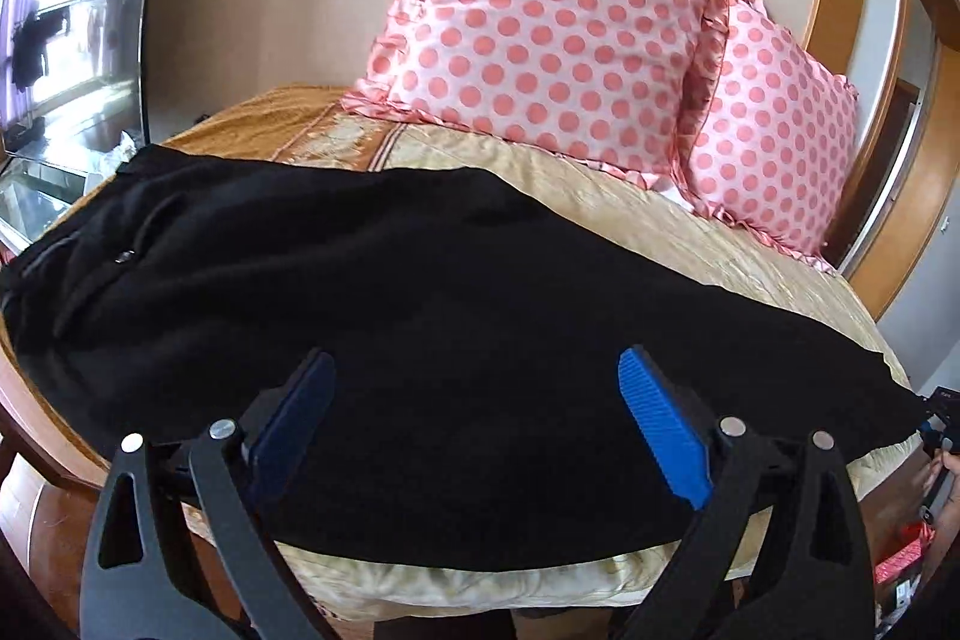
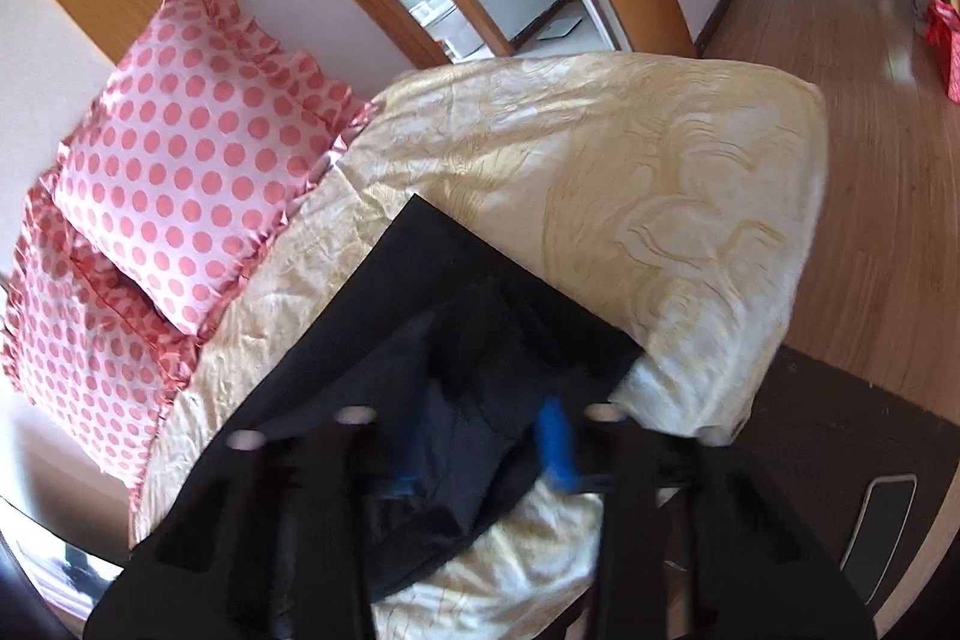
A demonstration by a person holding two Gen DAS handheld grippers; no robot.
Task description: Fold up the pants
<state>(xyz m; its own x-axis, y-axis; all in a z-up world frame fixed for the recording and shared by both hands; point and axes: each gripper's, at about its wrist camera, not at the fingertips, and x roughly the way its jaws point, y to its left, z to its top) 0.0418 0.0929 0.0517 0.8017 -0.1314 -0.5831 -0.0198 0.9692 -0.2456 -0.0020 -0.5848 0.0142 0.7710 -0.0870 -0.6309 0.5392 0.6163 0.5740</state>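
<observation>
Across the cream-gold patterned satin bedspread [image 1: 690,220] lie the black fabric pants [image 1: 390,292], stretched sideways along the near edge of the bed, the waistband with its small metal button [image 1: 126,255] out at nine o'clock in the left wrist view and the leg ends running off toward three o'clock. Over the middle of the pants hangs the left gripper [image 1: 474,418], its two blue ribbed pads spread wide with nothing between them, only dark cloth beneath. At the far right edge of that view the right gripper [image 1: 939,421] sits at the hem. Seen from its own camera, the right gripper [image 2: 480,445] is blurred; its blue pads stand on either side of a bunched layer of the pants [image 2: 456,316] at six o'clock, fairly close together, but I cannot tell whether they truly pinch the cloth. Two pink polka-dot ruffled satin pillows [image 1: 546,22] lean against the wall at twelve o'clock. Wooden plank flooring [image 2: 870,112] runs past the bed at two o'clock.
</observation>
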